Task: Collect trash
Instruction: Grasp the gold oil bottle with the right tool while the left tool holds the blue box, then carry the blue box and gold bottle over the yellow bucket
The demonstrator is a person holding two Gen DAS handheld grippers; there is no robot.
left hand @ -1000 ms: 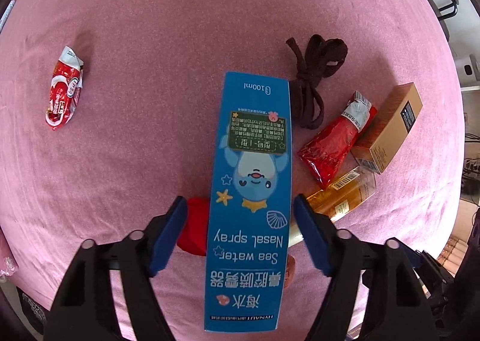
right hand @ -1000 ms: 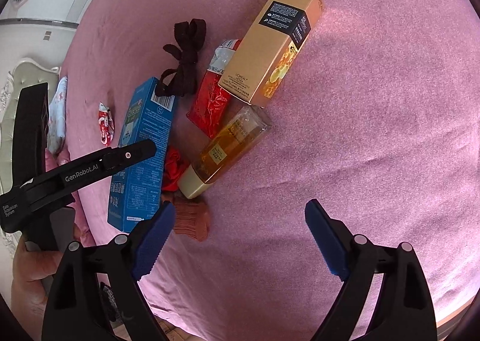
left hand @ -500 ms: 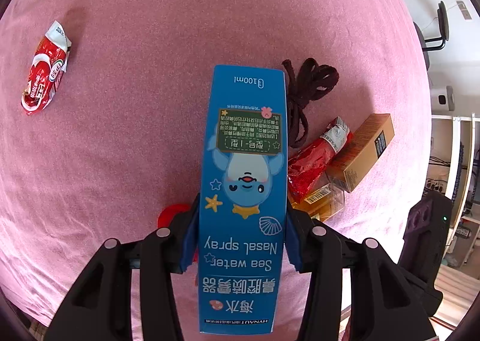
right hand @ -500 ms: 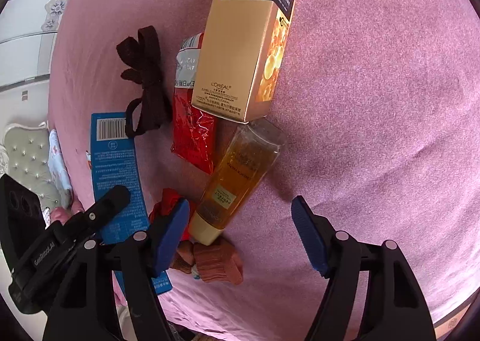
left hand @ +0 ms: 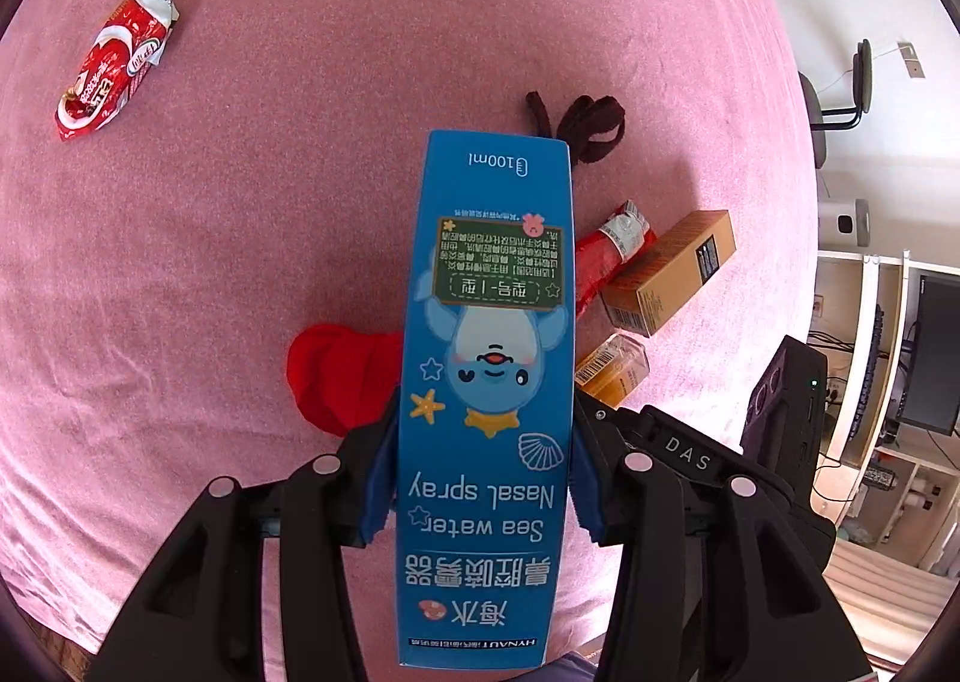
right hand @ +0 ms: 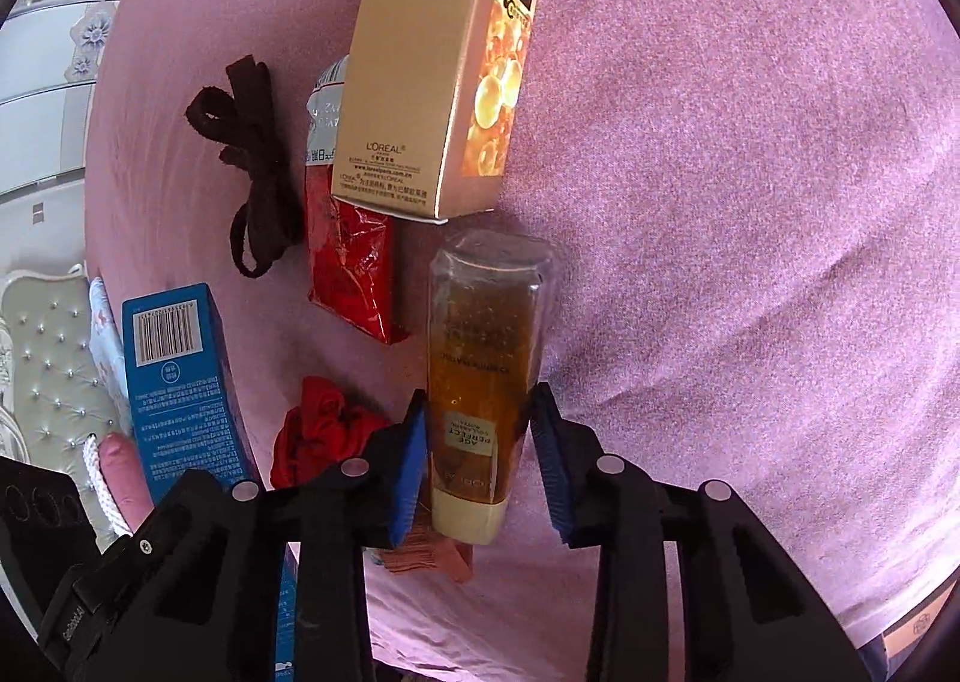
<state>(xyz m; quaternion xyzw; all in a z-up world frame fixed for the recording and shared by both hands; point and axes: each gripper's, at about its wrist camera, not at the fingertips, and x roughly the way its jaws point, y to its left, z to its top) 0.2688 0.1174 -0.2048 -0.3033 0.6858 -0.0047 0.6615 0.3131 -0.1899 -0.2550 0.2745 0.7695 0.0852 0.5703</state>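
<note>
Right gripper [right hand: 480, 466]: jaws have just been closing around the amber L'Oréal bottle [right hand: 483, 376], which lies on the pink bedspread [right hand: 750, 202]. The left pad looks to be touching; the right pad shows a sliver of gap, so I judge it not clamped yet. To do it well: finish the squeeze near the cream cap end, keep the pads square on the round body so it doesn't roll out, then lift straight up, clear of the gold L'Oréal carton [right hand: 432, 63] just beyond its base.

Left gripper [left hand: 483, 478]: clamped on the blue nasal spray box [left hand: 486, 382], which is lifted off the bed. Keep it steady.

Nearby: red foil wrapper [right hand: 351, 268], brown ribbon [right hand: 252, 165], red cloth [right hand: 318, 430]. Another red wrapper [left hand: 111, 66] lies well apart.

Room: white shelving with a monitor [left hand: 930, 352], and a tufted headboard [right hand: 48, 358].
</note>
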